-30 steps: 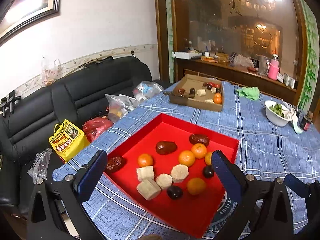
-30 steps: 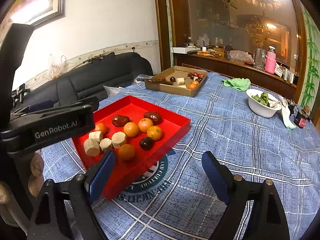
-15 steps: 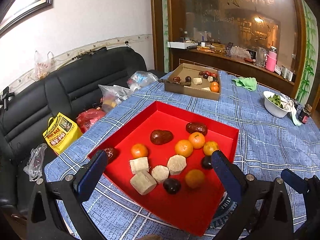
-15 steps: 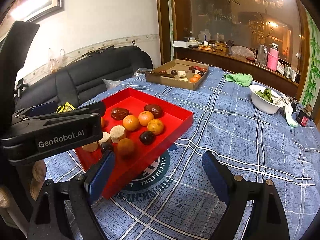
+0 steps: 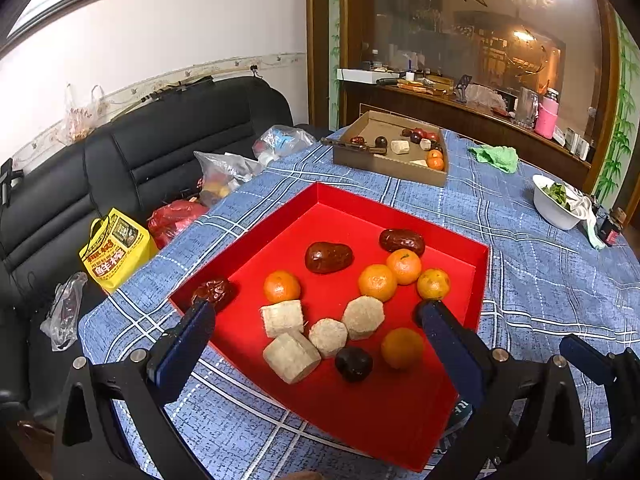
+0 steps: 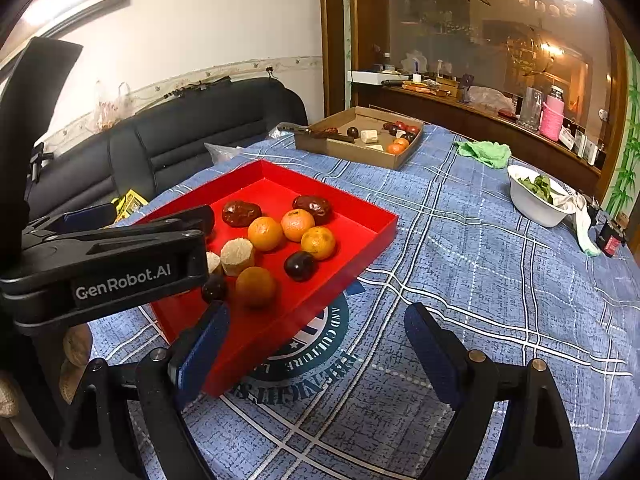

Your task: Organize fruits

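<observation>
The left gripper (image 5: 316,330) has closed in over the red tray (image 5: 348,204) (jaws apart, empty), framing fruit near its front edge; right gripper (image 6: 316,340) also gapes

Red tray (image 5: 400,420) smooth matt card; tablecloth (image 6: 480,280) woven cloth; sofa (image 5: 180,148) glossy leather; jujubes (image 5: 329,257) shiny.

a blue checked cloth (image 5: 520,248) covers the table w/ a round dark green print (image 6: 304,356) on it. a white bowl of green leaves (image 6: 534,196) sits near a crumpled green rag (image 6: 484,152). a black leather sofa (image 5: 160,152) holds a yellow bag (image 5: 114,250), a red bag (image 5: 176,220) & clear plastic bags (image 5: 224,168). a pink bottle (image 5: 547,118) stands on the wood counter (image 5: 460,110).
</observation>
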`<control>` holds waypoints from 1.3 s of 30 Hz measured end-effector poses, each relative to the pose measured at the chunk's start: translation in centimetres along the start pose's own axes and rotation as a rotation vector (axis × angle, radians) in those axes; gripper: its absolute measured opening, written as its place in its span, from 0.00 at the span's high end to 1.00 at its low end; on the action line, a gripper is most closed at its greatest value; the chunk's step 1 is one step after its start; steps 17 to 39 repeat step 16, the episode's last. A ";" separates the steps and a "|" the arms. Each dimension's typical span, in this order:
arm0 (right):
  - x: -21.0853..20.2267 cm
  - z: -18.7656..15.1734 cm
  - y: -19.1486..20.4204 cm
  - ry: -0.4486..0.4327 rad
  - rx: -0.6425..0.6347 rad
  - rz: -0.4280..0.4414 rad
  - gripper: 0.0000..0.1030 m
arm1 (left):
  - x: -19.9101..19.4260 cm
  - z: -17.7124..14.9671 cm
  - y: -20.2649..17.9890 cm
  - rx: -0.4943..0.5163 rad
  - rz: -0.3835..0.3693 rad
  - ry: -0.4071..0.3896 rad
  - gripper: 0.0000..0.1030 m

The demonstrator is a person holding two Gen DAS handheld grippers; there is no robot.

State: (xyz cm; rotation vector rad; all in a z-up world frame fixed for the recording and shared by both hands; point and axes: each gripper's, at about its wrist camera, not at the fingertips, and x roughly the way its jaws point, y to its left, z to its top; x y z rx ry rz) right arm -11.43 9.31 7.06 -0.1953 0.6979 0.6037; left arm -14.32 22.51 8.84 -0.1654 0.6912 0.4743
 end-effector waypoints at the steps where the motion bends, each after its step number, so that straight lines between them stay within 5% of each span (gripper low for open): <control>1: 0.2 0.0 0.1 0.006 -0.002 -0.005 0.10 | 0.1 0.0 0.2 -0.006 0.001 0.002 0.00; 14: 2.6 0.6 3.1 0.064 -0.060 0.017 0.10 | -0.1 0.3 3.9 -0.078 0.020 -0.046 0.00; 39: 2.8 0.8 3.4 0.066 -0.061 0.023 0.10 | -0.2 0.4 3.9 -0.069 0.024 -0.043 0.00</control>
